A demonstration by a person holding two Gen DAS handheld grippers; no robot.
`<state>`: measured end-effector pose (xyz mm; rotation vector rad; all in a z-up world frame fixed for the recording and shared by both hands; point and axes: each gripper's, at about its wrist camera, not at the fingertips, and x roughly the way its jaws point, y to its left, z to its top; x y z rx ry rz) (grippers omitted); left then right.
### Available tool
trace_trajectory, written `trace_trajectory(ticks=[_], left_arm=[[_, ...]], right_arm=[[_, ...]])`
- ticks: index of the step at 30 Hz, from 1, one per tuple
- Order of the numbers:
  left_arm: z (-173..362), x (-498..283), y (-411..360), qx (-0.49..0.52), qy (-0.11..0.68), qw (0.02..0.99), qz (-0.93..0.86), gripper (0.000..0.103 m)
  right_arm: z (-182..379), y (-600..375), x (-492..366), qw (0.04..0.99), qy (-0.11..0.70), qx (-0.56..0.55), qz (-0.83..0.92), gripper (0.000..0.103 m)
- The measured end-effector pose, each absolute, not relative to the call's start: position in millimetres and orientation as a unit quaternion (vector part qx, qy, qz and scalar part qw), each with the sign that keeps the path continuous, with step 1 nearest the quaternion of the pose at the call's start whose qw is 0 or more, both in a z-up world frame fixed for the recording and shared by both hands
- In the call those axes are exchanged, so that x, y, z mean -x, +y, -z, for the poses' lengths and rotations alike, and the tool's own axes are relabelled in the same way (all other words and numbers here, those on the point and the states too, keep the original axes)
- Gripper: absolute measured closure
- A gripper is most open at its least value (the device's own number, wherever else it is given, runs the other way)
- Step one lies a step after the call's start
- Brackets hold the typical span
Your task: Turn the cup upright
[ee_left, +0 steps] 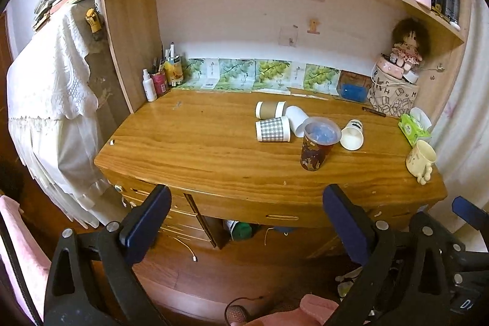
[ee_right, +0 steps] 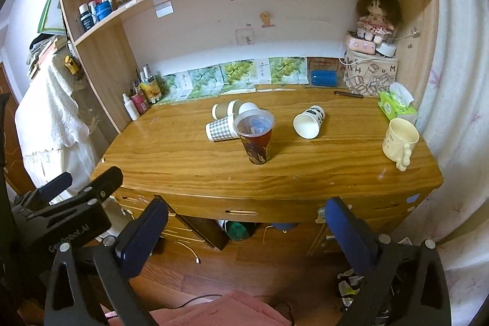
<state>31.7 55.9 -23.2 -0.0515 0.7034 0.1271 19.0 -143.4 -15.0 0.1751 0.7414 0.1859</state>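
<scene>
Both grippers' fingers [ee_left: 146,219] [ee_right: 348,231] spread, empty, tipped cups [ee_right: 308,122] behind upright tumbler [ee_right: 255,136], desk [ee_right: 183,155]

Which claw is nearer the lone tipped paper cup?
Right, marginally. The tipped paper cup lies right of desk centre; right claw and left claw both hang open off the front edge.
</scene>
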Motion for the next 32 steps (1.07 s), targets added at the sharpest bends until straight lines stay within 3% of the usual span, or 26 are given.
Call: trace_trajectory(ticks=[32], left_arm=[[23,-48,30,0.003,0.332,0.942,-0.043,0.001]], right_arm=[[22,-160,-40,0.926,0.358,-0.091,-0.08,0.0]])
